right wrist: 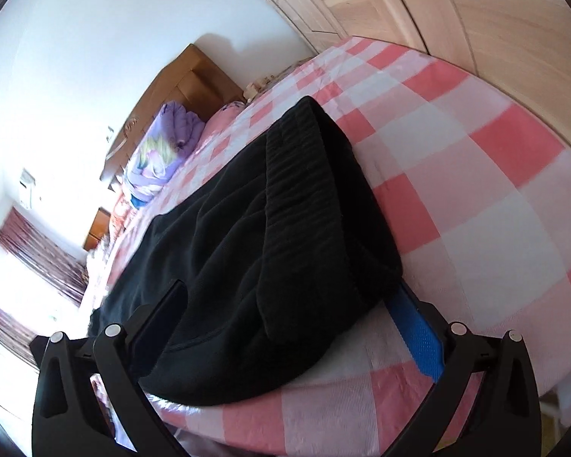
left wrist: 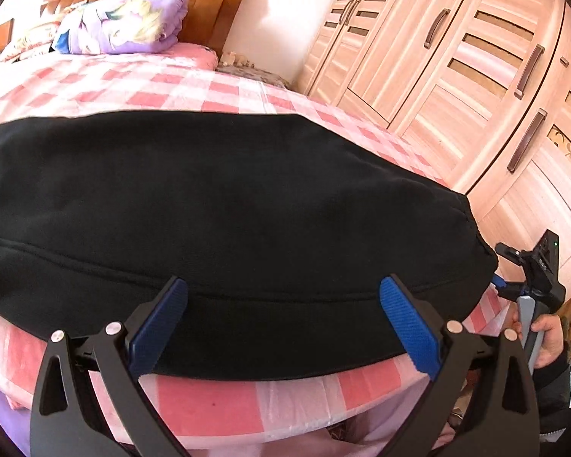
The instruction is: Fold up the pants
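Pants (left wrist: 217,205), black, lay folded across the near edge of the bed (left wrist: 293,388), waistband end toward the wardrobe side, ribbed elastic showing in the right wrist view. Spread over a pink-and-white checked sheet (right wrist: 476,198), smooth and flat beyond the cloth, hanging over the mattress edge in front. Left gripper (left wrist: 283,323) hovered at the near hem, jaws spread wide, blue pads (left wrist: 160,327) just above or against the fabric, nothing pinched between them. Right gripper (right wrist: 291,327) sat at the waistband corner, jaws likewise spread, the thick folded corner lying between them; one finger slid beneath the cloth, its blue pad (right wrist: 415,327) showing under the fold, the other dark finger on top of the fabric. Seen also from the left wrist view at the far right, held by a hand (left wrist: 548,339) in a dark sleeve. Beyond the pants: a wooden headboard (left wrist: 194,3) against a white wall (right wrist: 95,38), a folded purple quilt (left wrist: 133,23) with a printed pattern at the head of the bed, a patterned pillow beside it. Along the bed's far side stood a pale wooden wardrobe (left wrist: 456,68) with slatted door panels and dark bar handles. Bright daylight and a dark red curtain (right wrist: 42,251) showed at the left of the right wrist view, somewhat blurred.
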